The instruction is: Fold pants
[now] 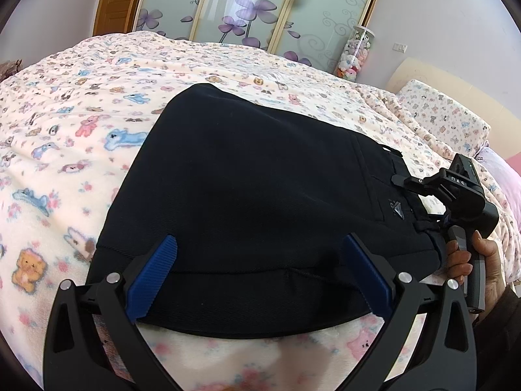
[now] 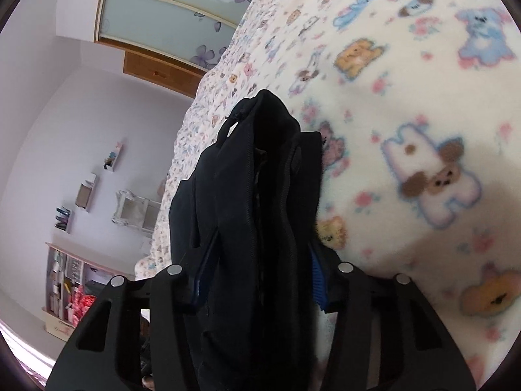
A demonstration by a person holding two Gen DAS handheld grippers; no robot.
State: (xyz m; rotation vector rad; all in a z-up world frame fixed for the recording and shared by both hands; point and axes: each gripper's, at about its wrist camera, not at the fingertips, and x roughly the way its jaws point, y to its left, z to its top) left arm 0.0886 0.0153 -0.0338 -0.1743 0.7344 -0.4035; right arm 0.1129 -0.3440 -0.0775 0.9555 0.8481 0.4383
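Observation:
The black pants (image 1: 260, 202) lie folded into a compact stack on the bed. My left gripper (image 1: 260, 260) is open, its blue pads (image 1: 153, 280) spread wide over the stack's near edge, holding nothing. My right gripper shows at the stack's right end in the left wrist view (image 1: 420, 215), held by a hand. In the right wrist view my right gripper (image 2: 257, 280) is shut on the bunched waistband end of the pants (image 2: 260, 176); the cloth hides most of its blue pads (image 2: 317, 277).
A fleece blanket (image 1: 81, 114) with a cartoon animal print covers the bed. A pillow (image 1: 446, 110) lies at the far right. A wardrobe with floral glass doors (image 1: 247, 9) and a tube of plush toys (image 1: 355, 52) stand behind.

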